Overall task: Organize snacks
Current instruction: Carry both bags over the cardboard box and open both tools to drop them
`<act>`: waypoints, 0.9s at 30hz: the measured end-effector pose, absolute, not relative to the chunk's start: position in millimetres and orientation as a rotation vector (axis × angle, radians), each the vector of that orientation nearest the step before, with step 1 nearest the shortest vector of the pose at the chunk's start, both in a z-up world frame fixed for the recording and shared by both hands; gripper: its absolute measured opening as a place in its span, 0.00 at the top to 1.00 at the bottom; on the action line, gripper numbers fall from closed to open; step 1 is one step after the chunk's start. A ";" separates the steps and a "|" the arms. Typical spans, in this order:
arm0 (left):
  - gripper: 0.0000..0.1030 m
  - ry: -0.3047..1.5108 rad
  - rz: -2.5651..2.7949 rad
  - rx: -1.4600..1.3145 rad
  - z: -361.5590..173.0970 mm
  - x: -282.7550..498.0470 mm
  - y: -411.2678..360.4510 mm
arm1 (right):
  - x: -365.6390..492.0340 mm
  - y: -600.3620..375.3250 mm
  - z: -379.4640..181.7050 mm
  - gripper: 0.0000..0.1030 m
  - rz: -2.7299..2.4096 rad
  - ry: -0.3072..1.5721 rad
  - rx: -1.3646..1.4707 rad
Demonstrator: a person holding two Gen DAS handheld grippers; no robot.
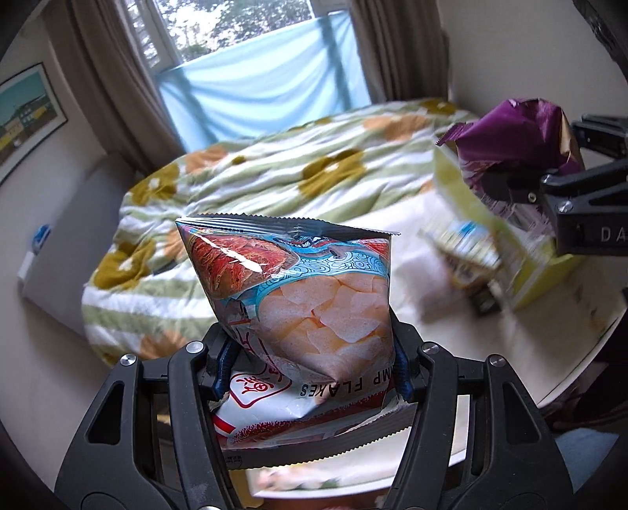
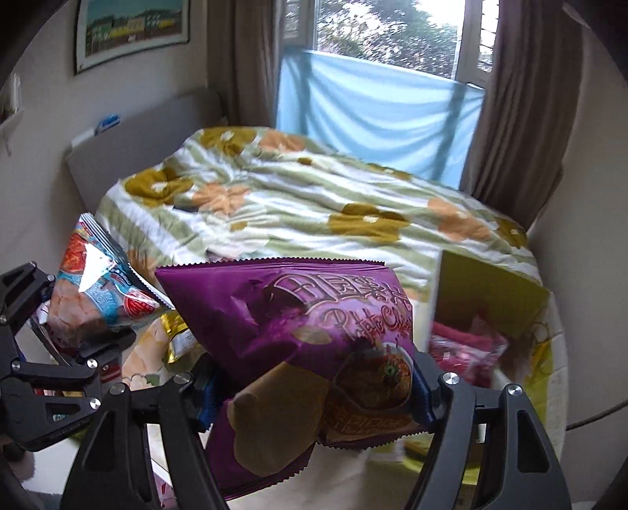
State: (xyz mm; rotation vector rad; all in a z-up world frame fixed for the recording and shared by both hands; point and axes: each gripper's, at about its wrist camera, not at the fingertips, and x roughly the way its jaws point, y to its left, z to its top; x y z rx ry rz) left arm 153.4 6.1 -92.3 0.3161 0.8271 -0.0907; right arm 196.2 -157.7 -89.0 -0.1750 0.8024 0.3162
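Left claw (image 1: 310, 368) clamps shrimp bag (image 1: 298, 290); right claw (image 2: 314, 388) clamps purple bag (image 2: 290, 325). Both bags aloft, near yellow box (image 2: 490, 298). Keep your grips firm, lower bags into box one by one.

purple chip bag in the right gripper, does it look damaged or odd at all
No tear or spill shows. The purple chip bag is creased and tilted, squeezed between the right gripper fingers. The shrimp flakes bag in the left gripper is pinched and crumpled likewise.

Floral quilt (image 2: 298, 204) on bed, curtains (image 2: 514, 129), framed pic (image 2: 131, 29).
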 end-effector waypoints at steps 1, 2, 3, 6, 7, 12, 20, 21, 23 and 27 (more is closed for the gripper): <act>0.44 0.814 -0.104 0.306 -87.0 158.0 -4.0 | 198.0 -169.5 -84.5 0.33 0.303 0.797 -0.166; 0.44 0.800 -0.119 0.299 -81.0 164.2 -17.2 | 200.4 -183.3 -79.9 0.33 0.286 0.791 -0.154; 0.44 0.791 -0.134 0.291 -76.9 169.7 -27.7 | 201.4 -194.0 -76.9 0.33 0.274 0.789 -0.146; 0.44 0.776 -0.193 0.262 -67.8 188.5 -65.0 | 211.1 -237.5 -70.4 0.33 0.226 0.792 -0.103; 0.44 0.777 -0.213 0.256 -67.2 196.4 -78.4 | 214.7 -250.1 -69.4 0.33 0.210 0.793 -0.091; 0.44 0.798 -0.302 0.211 -72.4 237.8 -142.5 | 234.4 -316.1 -69.5 0.33 0.138 0.814 -0.011; 0.44 0.881 -0.360 0.149 -109.1 307.6 -227.9 | 262.8 -382.8 -86.5 0.33 0.098 0.857 0.054; 0.44 0.893 -0.365 0.130 -113.9 315.0 -234.2 | 264.4 -386.7 -89.0 0.33 0.097 0.861 0.059; 0.42 0.910 -0.362 0.106 -122.3 328.7 -244.5 | 269.0 -396.6 -92.4 0.33 0.100 0.867 0.074; 0.01 0.913 -0.310 0.127 -134.6 344.1 -262.1 | 274.3 -408.3 -96.1 0.33 0.108 0.873 0.097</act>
